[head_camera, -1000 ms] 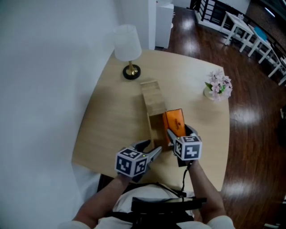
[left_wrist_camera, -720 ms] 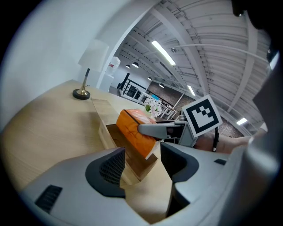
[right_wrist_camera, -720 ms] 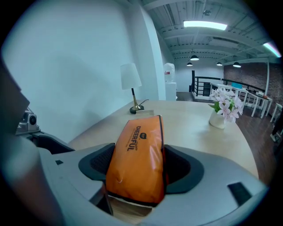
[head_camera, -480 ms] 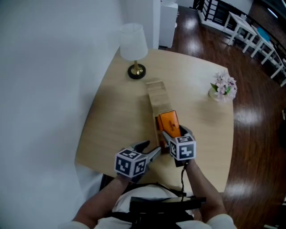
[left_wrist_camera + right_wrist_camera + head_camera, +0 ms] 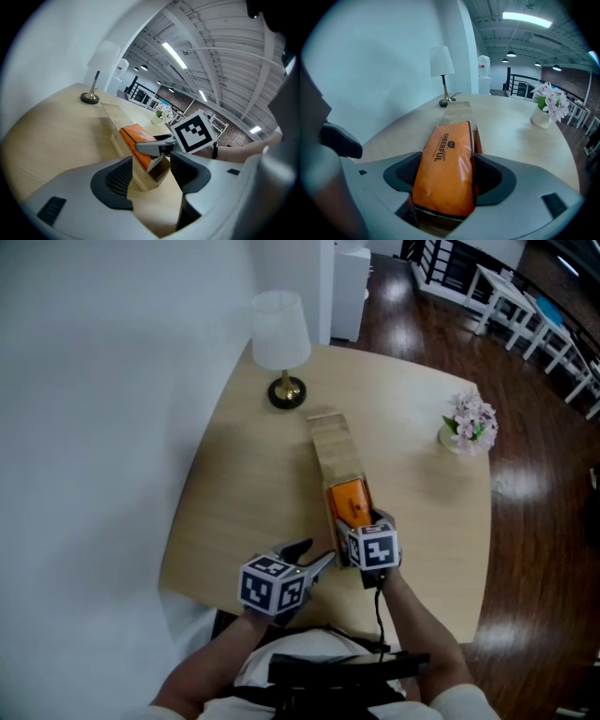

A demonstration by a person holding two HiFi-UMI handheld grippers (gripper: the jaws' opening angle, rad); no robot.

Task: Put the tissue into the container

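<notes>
Jaws of my grey right gripper (image 5: 447, 177) clamp the sides of the soft orange plastic-wrapped tissue pack (image 5: 449, 140), tilted into the near end of the long pale wooden container (image 5: 334, 451). I judge it light, squashy and slick, so this side grip suits. My left gripper (image 5: 151, 174) gapes empty, and only its view shows the tilt.

The left hand-held gripper (image 5: 312, 555) and right hand-held gripper (image 5: 364, 521) are pale grey, with curved jaws lined by dark ribbed pads (image 5: 115, 180). Each carries a white cube (image 5: 274, 583) printed with black square markers. A black cable (image 5: 379, 610) trails from the right one. The person wears a white top (image 5: 309, 645) crossed by a black strap (image 5: 347, 668).
</notes>
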